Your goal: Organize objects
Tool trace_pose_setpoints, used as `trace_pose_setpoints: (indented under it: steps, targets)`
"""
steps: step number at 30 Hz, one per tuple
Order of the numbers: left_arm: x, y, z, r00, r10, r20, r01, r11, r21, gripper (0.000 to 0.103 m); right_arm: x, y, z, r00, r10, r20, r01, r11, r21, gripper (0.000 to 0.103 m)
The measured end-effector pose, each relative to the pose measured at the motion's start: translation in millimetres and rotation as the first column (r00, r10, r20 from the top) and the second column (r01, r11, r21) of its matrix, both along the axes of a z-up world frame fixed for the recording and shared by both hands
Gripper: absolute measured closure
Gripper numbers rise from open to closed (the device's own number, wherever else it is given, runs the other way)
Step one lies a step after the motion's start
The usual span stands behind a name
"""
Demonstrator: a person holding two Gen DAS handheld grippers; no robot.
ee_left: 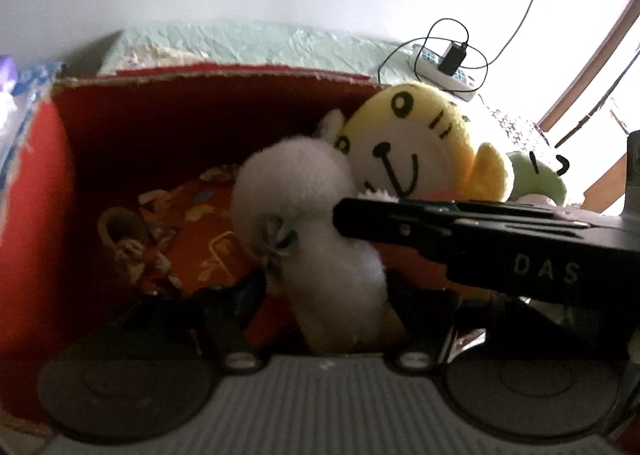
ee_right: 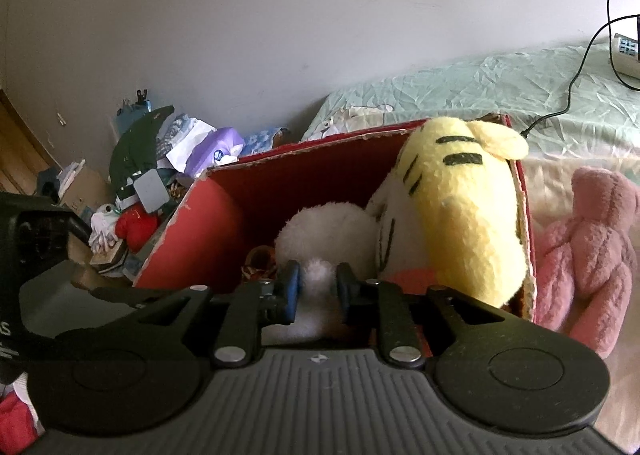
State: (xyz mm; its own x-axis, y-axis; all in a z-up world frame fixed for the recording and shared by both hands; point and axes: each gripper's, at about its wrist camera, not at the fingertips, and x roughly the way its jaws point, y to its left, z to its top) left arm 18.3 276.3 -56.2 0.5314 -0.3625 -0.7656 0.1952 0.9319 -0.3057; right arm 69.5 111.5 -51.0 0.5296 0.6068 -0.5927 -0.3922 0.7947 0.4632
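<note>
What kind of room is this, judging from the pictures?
Probably a bedroom in a home. A bed with a crumpled green sheet stands against a plain wall, plush toys such as the yellow tiger fill a red cardboard box, and household clutter is piled in the corner.

**Colours and patterns of the toys, box and bedding.**
Red cardboard box (ee_right: pixel 224 223), its floor printed with gold and white motifs; inside, a plain white fluffy plush (ee_left: pixel 296 183) and, at its 2 o'clock, a yellow tiger plush (ee_right: pixel 460 215) with black stripes, white face and orange collar. Pale green frog plush (ee_left: pixel 540 179) with black stitched eyes. Pink knitted teddy bear (ee_right: pixel 588 247) at the box's 3 o'clock. Mint-green crinkled bedsheet (ee_right: pixel 480 91); white power strip (ee_left: pixel 444 75) carrying a black charger (ee_left: pixel 452 57).
</note>
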Motion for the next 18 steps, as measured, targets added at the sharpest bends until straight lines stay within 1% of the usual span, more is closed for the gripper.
trace_pose_setpoints:
  steps: [4,8,12,16,18]
  targets:
    - [-6.8,0.4,6.4,1.000,0.012,0.023,-0.012,1.000,0.021,0.035,-2.8,-6.6,1.3,1.000,-0.015,-0.006,0.015,1.000,0.022,0.081]
    - [-6.2,-2.3,8.5,1.000,0.017,0.026,-0.018,0.999,0.028,0.037,-4.6,-8.8,-0.6,0.999,-0.033,-0.006,0.033,0.999,0.007,0.082]
    - [-9.2,-6.4,11.2,0.999,0.014,0.030,-0.015,0.999,0.030,0.037,-8.3,-12.9,-1.5,0.999,-0.049,0.001,0.049,0.999,0.013,0.082]
    - [-6.2,-16.6,9.1,1.000,0.004,0.012,-0.005,0.999,0.054,0.039,-8.4,-17.8,-4.8,0.998,-0.065,-0.010,0.065,0.997,0.030,0.085]
    - [-4.5,-21.3,6.9,1.000,0.002,-0.004,-0.001,0.998,0.056,0.040,-9.9,-18.1,-4.8,0.998,-0.063,0.000,0.063,0.997,0.033,0.085]
